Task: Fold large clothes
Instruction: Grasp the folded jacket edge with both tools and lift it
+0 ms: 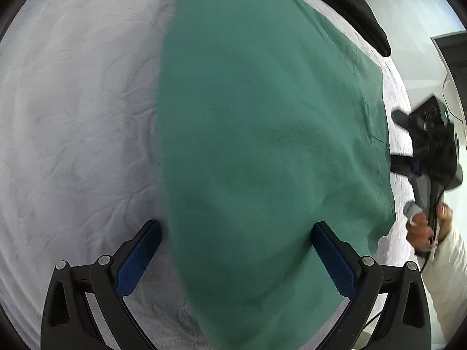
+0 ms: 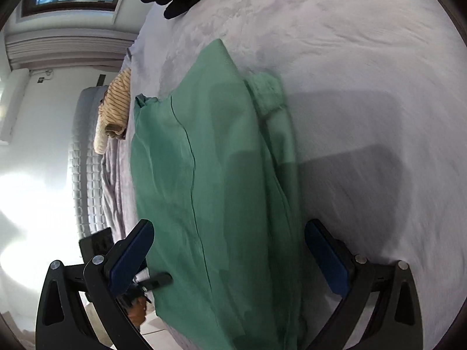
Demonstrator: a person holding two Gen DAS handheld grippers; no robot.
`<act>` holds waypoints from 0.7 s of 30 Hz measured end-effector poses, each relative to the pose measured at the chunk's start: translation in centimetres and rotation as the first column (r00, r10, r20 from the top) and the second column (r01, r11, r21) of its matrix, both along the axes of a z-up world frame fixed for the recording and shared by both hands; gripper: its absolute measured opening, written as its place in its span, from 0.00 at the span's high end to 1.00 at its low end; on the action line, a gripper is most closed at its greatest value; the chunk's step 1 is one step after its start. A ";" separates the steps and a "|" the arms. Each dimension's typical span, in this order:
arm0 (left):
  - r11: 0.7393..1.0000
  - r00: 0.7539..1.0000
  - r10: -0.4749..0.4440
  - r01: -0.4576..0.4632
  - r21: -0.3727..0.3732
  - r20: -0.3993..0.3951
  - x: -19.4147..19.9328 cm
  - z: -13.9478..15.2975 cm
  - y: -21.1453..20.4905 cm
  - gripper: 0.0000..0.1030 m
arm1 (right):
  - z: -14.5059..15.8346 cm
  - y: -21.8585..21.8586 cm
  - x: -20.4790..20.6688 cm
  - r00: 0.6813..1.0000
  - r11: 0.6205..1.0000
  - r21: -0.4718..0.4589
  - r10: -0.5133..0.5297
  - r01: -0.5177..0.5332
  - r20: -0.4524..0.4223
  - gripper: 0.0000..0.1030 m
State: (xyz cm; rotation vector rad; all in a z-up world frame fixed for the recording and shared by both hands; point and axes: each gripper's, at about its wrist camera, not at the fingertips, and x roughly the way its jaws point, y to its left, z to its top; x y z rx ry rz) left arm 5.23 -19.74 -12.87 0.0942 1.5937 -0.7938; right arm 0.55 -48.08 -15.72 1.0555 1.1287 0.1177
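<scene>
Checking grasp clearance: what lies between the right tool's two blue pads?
In the right wrist view, only the green cotton garment on the pale grey bedsheet lies between the open right tool's pads.

The big shirt [image 1: 262, 145] lies flat on the bed [image 1: 73, 116]. My left gripper [image 1: 236, 250] hangs over one end of it, my right gripper [image 2: 229, 250] over another. A dark cloth [image 1: 359, 8] lies on the bed past the shirt. A striped cloth [image 2: 116, 105] sits at the bed's edge.

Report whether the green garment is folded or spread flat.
Partly folded: the green garment lies as a long narrow strip on the bed, layered edges and a cuff showing along one side.
</scene>
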 end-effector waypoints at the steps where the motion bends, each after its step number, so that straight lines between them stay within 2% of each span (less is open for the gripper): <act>1: 1.000 1.000 -0.004 0.004 -0.002 -0.001 0.1 -0.2 -0.3 0.00 | -0.2 0.0 0.5 1.000 1.000 0.008 0.004 -0.005 0.010 0.00; 5: 1.000 1.000 -0.010 0.010 -0.003 0.002 -0.5 -0.3 -1.2 0.00 | -1.0 -0.4 1.9 0.999 0.998 0.044 -0.033 0.033 0.006 0.00; 6: 1.000 1.000 -0.017 0.017 -0.007 0.014 -0.8 0.0 -1.4 0.04 | -1.0 -0.5 1.9 0.998 0.997 0.053 -0.055 0.055 0.000 0.01; 7: 0.999 0.999 -0.025 0.026 -0.019 0.019 -1.1 0.2 -1.7 0.18 | -1.1 -0.6 1.8 0.998 0.996 0.055 -0.070 0.070 -0.010 0.03; 8: 0.999 0.998 -0.038 0.039 -0.020 0.041 -1.4 0.7 -1.7 0.22 | -1.2 -0.6 1.8 0.996 0.996 0.044 -0.081 0.083 -0.030 0.27; 9: 0.999 0.997 -0.046 0.048 -0.024 0.055 -1.5 1.2 -1.9 0.32 | -1.3 -0.6 1.8 0.995 0.996 0.030 -0.085 0.087 -0.060 0.71; 10: 0.998 0.996 -0.057 0.059 -0.031 0.071 -1.7 1.7 -1.8 0.41 | -1.5 -0.6 1.6 0.993 0.994 0.048 -0.094 0.097 -0.068 0.74; 12: 0.997 0.996 -0.053 0.057 -0.055 0.074 -1.7 2.6 -1.8 0.51 | -0.9 -0.3 1.1 0.994 0.994 0.044 -0.101 0.103 -0.030 0.81; 13: 0.996 0.996 -0.051 0.056 -0.065 0.074 -1.6 3.0 -1.2 0.54 | -0.2 0.0 0.8 0.994 0.993 0.047 -0.108 0.109 -0.011 0.82; 17: 0.990 0.995 -0.049 0.060 -0.126 0.089 -1.7 5.7 -0.3 0.58 | 2.2 1.2 -0.1 0.990 0.986 0.110 -0.129 0.122 0.063 0.84; 21: 0.982 0.993 -0.056 0.074 -0.174 0.103 -2.5 8.5 1.4 0.58 | 5.0 3.2 -0.9 0.987 0.987 0.113 -0.123 0.112 0.100 0.84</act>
